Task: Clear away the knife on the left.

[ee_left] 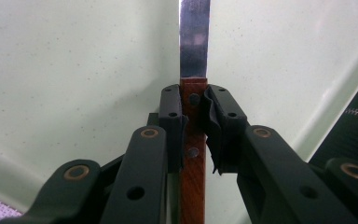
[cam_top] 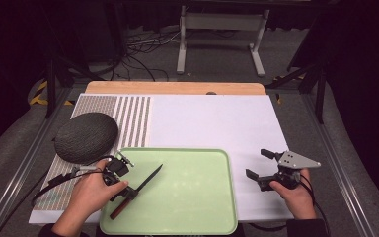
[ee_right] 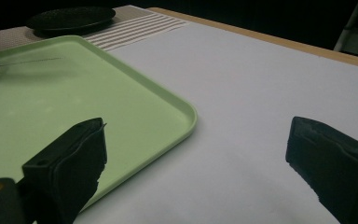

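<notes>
A knife with a reddish wooden handle and dark blade lies slantwise in the left part of a light green tray. My left gripper is shut on the handle just behind the blade. In the left gripper view, the gripper clamps the wooden handle from both sides, and the steel blade points away over the tray. My right gripper stands open over the white surface just right of the tray. Nothing is between its jaws.
A dark grey round pad rests on a striped mat left of the tray and appears far off in the right gripper view. A white board covers the table. Its wooden far edge borders the floor.
</notes>
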